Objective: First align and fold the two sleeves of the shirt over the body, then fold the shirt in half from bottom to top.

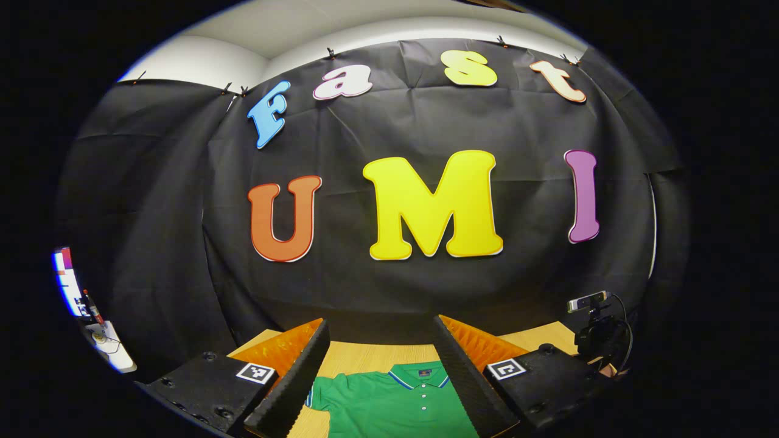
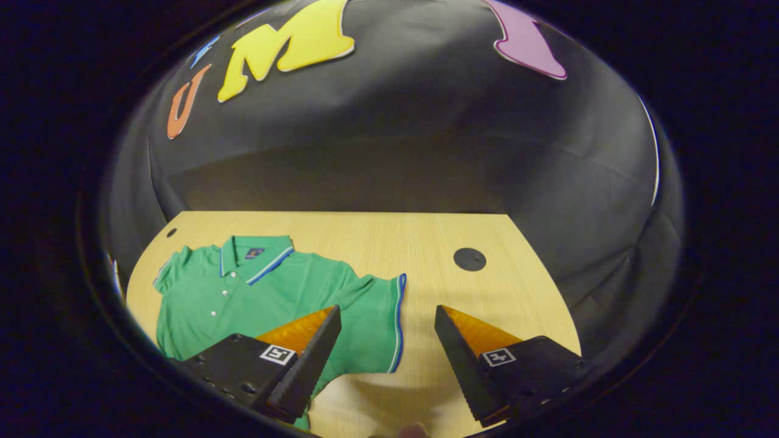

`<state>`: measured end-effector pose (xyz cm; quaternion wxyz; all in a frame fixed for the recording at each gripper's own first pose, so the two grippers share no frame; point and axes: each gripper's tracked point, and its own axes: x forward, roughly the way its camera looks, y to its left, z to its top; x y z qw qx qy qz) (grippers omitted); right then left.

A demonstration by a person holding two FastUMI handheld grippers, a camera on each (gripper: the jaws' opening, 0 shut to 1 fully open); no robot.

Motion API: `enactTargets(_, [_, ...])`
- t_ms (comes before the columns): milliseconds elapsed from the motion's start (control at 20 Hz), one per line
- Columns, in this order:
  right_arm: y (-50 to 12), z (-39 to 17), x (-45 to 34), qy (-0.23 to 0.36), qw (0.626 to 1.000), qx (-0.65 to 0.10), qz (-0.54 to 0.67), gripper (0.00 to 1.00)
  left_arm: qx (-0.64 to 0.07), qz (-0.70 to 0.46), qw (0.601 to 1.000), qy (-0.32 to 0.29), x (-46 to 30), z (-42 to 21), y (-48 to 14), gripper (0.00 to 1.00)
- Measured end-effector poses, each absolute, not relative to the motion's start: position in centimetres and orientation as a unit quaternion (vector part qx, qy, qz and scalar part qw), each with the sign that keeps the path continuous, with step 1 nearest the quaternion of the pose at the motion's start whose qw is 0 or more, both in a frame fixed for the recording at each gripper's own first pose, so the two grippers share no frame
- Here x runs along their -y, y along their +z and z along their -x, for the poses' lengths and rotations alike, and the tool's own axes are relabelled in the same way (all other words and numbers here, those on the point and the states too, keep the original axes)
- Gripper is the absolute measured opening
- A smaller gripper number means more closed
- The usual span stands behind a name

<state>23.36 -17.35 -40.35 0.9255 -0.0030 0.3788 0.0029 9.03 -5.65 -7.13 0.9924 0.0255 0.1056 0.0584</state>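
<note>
- The shirt was a green short-sleeved polo with a blue-and-white stripe along the collar and along the sleeve hem, and a row of white buttons down the placket.
- It lay flat, front up, on the wooden table, toward the left of the right gripper view, collar pointing at the booth wall.
- One sleeve was spread outward, its striped hem facing a dark round disc set in the tabletop, well apart from it.
- The right gripper hung above that sleeve's edge, fingers wide, holding nothing.
- The left gripper was spread wide too, empty, above the collar.
- A small camera stood at the table's far right corner in the left gripper view.
</note>
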Motion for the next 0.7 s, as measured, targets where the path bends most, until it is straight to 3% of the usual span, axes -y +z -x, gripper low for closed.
enactTargets(350, [-45.6,-25.1,17.9,0.012,0.908,-0.419,0.004,0.93,-0.135,-0.048,0.986,0.082,4.6,-9.0,-9.2,1.0])
enactTargets(500, [-46.3,-25.3,17.4,0.019,0.905,-0.426,-0.017,0.65,-0.148,-0.045,0.984,0.083,4.5,-9.0,-10.2,1.0])
enactTargets(700, [-46.2,-25.1,16.7,0.025,0.9,-0.43,-0.06,0.1,-0.165,-0.042,0.982,0.076,5.5,-9.3,-11.2,1.0])
